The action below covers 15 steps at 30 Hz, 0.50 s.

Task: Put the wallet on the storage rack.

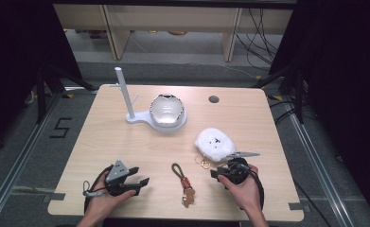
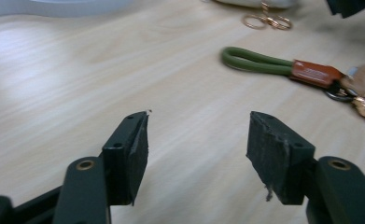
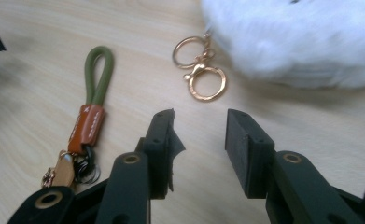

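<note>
Table [image 1: 126, 142] holds three loose items plus one stand. White stand [image 1: 130, 111]: one upright post with a side peg, flat base at the back left. One shiny silver-white shell-like object [image 1: 166, 109] sits on the round end of that base. One white fluffy pom-pom [image 1: 214, 143] lies right of centre, with gold rings [image 3: 200, 74] chained to it on the near side; two rings and a clasp are visible in the right gripper view. One keychain [image 1: 182, 182] with an olive cord loop, an orange leather tab and a cluster of metal bits lies at front centre, between the two grippers, touching neither.

Right gripper [image 1: 220, 172]: jaws partly apart, nothing between them, pointed at the gold rings, which lie just ahead of the tips on bare wood. The pom-pom is right behind the rings. Nothing blocks that line.

Left gripper [image 1: 142, 182]: jaws wide apart, empty, low over the table at front left, pointed toward the keychain's cord loop. Bare wood lies between tips and loop.

One round cable hole [image 1: 214, 99] sits near the table's back edge.
</note>
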{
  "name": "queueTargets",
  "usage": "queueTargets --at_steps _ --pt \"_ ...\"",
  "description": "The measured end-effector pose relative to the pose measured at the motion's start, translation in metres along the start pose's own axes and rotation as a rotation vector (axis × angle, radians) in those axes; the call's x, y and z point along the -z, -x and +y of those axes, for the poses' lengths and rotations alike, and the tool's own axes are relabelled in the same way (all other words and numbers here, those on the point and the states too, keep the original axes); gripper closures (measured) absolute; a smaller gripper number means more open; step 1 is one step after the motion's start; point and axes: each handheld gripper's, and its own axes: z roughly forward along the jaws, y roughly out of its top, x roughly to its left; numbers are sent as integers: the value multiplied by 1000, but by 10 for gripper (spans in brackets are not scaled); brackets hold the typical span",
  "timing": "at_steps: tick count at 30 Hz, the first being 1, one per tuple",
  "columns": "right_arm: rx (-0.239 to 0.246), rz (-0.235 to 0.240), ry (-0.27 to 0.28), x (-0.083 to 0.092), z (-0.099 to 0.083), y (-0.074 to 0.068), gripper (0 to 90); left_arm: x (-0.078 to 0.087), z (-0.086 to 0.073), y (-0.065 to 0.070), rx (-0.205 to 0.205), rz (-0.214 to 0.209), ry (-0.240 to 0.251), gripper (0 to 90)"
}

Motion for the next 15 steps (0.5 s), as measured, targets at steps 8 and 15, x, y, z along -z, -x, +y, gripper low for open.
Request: queueTargets --at_steps 8,15 --pt "-74 -32 -49 8 22 13 551 -3 -1 -9 14 46 8 339" --pt "-23 -48 -76 9 45 29 549 -1 -2 -13 30 60 34 348"
